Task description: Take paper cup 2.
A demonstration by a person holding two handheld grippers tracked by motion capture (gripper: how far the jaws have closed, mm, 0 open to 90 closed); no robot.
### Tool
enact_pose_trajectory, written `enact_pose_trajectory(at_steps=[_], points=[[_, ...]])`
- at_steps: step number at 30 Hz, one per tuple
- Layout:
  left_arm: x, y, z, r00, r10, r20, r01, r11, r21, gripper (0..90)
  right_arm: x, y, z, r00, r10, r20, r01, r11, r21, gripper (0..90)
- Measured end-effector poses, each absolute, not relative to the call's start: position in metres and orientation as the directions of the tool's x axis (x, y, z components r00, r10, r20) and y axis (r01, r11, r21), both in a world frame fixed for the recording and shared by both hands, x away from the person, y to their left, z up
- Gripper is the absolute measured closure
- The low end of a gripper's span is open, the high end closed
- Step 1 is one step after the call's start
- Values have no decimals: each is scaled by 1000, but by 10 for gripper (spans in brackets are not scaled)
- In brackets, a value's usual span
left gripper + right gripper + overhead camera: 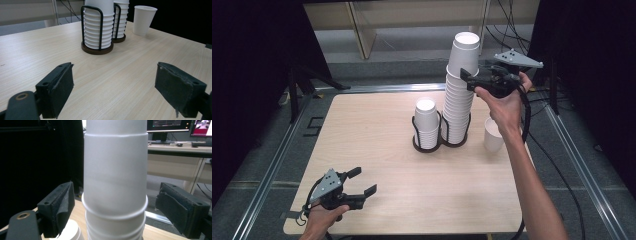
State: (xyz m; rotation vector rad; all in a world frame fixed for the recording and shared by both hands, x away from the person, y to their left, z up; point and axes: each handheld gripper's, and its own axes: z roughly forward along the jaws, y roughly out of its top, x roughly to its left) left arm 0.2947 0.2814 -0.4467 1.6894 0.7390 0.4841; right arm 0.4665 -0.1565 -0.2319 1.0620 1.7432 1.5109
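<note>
In the right gripper view, the top edge is cutting off the tall cup stack [115, 180], and its base is falling below the bottom edge. The left gripper view is cropping the upper parts of both stacks [98, 25]. In the high view, the person's right forearm [532, 190] is hiding part of the single cup [492, 137].

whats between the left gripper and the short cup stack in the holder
Only bare wooden table. In the left gripper view, the left gripper has open, empty jaws, and plain tabletop runs from them to the short cup stack in its black wire holder.
</note>
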Motion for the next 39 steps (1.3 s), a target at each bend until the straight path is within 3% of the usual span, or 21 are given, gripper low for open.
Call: enact_pose_trajectory(at_steps=[26,32,39], points=[[294,283,-445,712,700,-59,222,-145,964,147,511,-131,-229,-507,860,52,205,61,977,128],[294,282,-446,716,694,-74,218,-122,968,147,511,-129,-226,-504,862,54,224,70,972,148],[293,282,-445,712,700,-64,222,-139,965,147,506,-131,-208,-504,863,32,174,65,983,153]])
